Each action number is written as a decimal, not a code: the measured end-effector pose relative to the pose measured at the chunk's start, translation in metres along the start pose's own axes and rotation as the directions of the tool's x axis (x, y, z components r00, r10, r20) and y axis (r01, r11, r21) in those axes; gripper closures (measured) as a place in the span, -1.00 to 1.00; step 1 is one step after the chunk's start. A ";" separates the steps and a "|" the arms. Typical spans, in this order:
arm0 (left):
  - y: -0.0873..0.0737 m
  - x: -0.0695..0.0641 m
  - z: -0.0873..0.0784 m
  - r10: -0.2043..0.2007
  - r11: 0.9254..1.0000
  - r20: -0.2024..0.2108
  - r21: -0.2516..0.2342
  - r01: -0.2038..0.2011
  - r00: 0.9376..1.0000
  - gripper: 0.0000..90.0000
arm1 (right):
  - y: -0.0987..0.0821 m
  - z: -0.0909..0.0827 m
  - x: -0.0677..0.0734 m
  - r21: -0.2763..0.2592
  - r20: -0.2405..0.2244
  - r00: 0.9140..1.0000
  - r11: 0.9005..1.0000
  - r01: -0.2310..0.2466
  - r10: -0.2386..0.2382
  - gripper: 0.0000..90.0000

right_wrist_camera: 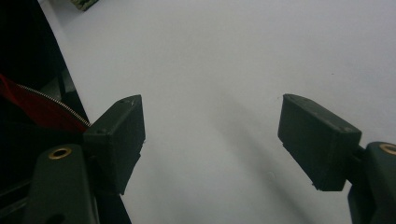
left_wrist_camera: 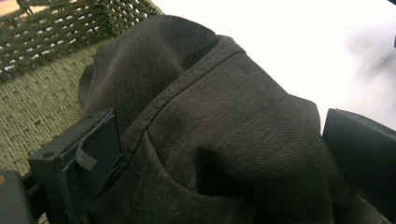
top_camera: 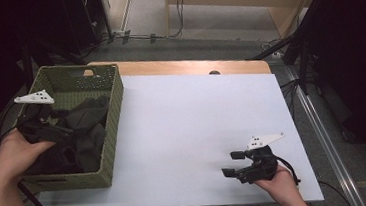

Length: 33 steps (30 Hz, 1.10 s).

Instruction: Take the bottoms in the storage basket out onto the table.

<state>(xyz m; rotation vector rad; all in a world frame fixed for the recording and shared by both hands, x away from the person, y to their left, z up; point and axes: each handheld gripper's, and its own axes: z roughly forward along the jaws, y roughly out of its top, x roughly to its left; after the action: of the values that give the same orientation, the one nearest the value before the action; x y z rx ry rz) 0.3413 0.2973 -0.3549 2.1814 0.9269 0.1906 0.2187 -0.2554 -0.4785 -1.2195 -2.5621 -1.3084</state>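
Note:
A green woven basket (top_camera: 115,109) stands at the table's left edge, with a dark grey cloth (top_camera: 90,126) heaped inside it. A hand holds my left gripper (top_camera: 66,138) down in the basket, over the cloth. In the left gripper view the left gripper (left_wrist_camera: 224,140) has its jaws wide apart; the cloth (left_wrist_camera: 187,70) bulges up between them and lies against the left pad (left_wrist_camera: 93,149), in front of the basket's weave (left_wrist_camera: 37,93). My right gripper (top_camera: 232,164) rests near the table's front right, open over the bare white table (top_camera: 188,122), with nothing between its jaws (right_wrist_camera: 210,135).
A wooden strip (top_camera: 188,66) runs along the table's back edge. Cables and dark stands are on the floor behind and to the right. A red item with a zipper (right_wrist_camera: 32,107) lies beyond the table's edge in the right gripper view.

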 end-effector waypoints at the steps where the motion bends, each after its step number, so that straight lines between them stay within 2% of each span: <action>1: -0.001 0.001 0.001 0.000 1.000 -0.005 0.001 0.000 1.000 -1.00 | 0.000 0.000 0.000 -0.001 0.000 1.000 1.000 0.001 -0.001 -0.52; 2: -0.003 0.003 0.004 0.001 1.000 -0.019 0.012 -0.001 1.000 -1.00 | 0.000 0.000 0.000 -0.001 -0.001 1.000 1.000 0.000 0.000 -0.52; 5: -0.004 0.005 0.007 -0.012 1.000 -0.019 0.022 0.012 1.000 -1.00 | 0.000 0.000 0.000 -0.001 -0.001 1.000 1.000 0.001 -0.001 -0.52; 6: -0.005 0.007 0.010 -0.010 0.999 -0.030 0.032 0.011 0.999 -1.00 | 0.000 0.000 0.000 -0.004 -0.001 1.000 1.000 0.001 -0.001 -0.52; 13: -0.013 0.016 0.021 -0.010 1.000 -0.033 0.014 0.010 0.999 -1.00 | -0.001 0.001 0.000 -0.008 0.000 1.000 1.000 0.001 -0.001 -0.52; 16: -0.015 0.018 0.023 -0.008 1.000 -0.039 0.022 0.009 0.999 -1.00 | -0.001 0.001 0.000 -0.008 0.000 1.000 1.000 0.001 -0.001 -0.52; 20: -0.019 0.023 0.028 -0.030 0.999 -0.058 0.034 0.032 0.998 -1.00 | -0.001 0.001 0.000 -0.007 0.000 1.000 1.000 0.001 -0.001 -0.52; 24: -0.024 0.026 0.034 -0.008 0.999 -0.098 0.046 0.013 0.995 -1.00 | -0.001 0.001 0.000 -0.008 -0.002 1.000 1.000 0.000 0.000 -0.52; 26: -0.027 0.030 0.036 -0.032 0.999 -0.084 0.039 0.035 0.996 -1.00 | -0.001 0.001 0.000 -0.008 -0.001 1.000 1.000 -0.001 0.001 -0.52; 30: -0.034 0.035 0.042 -0.025 1.000 -0.090 0.015 0.027 0.996 -1.00 | -0.001 0.001 0.001 -0.008 0.000 1.000 1.000 -0.002 0.002 -0.52; 33: -0.037 0.037 0.045 -0.025 0.999 -0.110 0.023 0.027 0.994 -1.00 | -0.001 0.001 0.000 -0.007 -0.001 1.000 1.000 -0.002 0.002 -0.52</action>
<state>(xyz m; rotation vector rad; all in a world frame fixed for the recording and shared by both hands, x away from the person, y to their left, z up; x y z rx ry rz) 0.3651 0.3130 -0.4180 2.1986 1.0232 0.2902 0.2184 -0.2543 -0.4798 -1.2222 -2.5572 -1.3187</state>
